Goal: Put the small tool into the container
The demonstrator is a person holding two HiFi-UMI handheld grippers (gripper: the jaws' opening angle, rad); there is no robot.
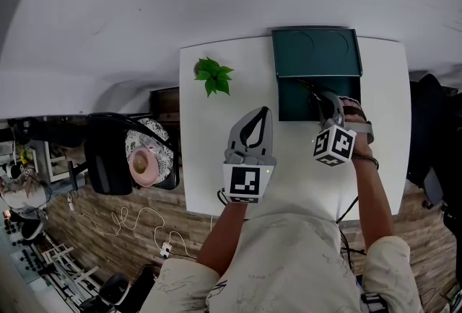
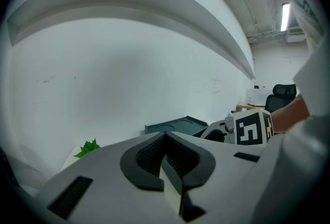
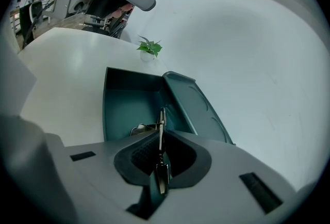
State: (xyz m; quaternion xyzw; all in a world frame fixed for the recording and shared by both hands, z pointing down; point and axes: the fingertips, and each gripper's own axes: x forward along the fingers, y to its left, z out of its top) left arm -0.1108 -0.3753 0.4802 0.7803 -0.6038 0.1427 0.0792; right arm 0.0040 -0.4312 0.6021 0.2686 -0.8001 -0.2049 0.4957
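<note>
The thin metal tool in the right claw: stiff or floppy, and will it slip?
Probably stiff: the small metal tool stands straight, edge-on, between the right claw's pads. Likely light, being so thin; its shiny surface may slip from a loose grip. Dropped, it would probably fall flat into the open teal container ahead, not roll.

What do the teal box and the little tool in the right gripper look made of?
The container: likely plastic, matte dark teal, moulded circles in its lid. The small tool: probably metal, thin with a silvery glint.
</note>
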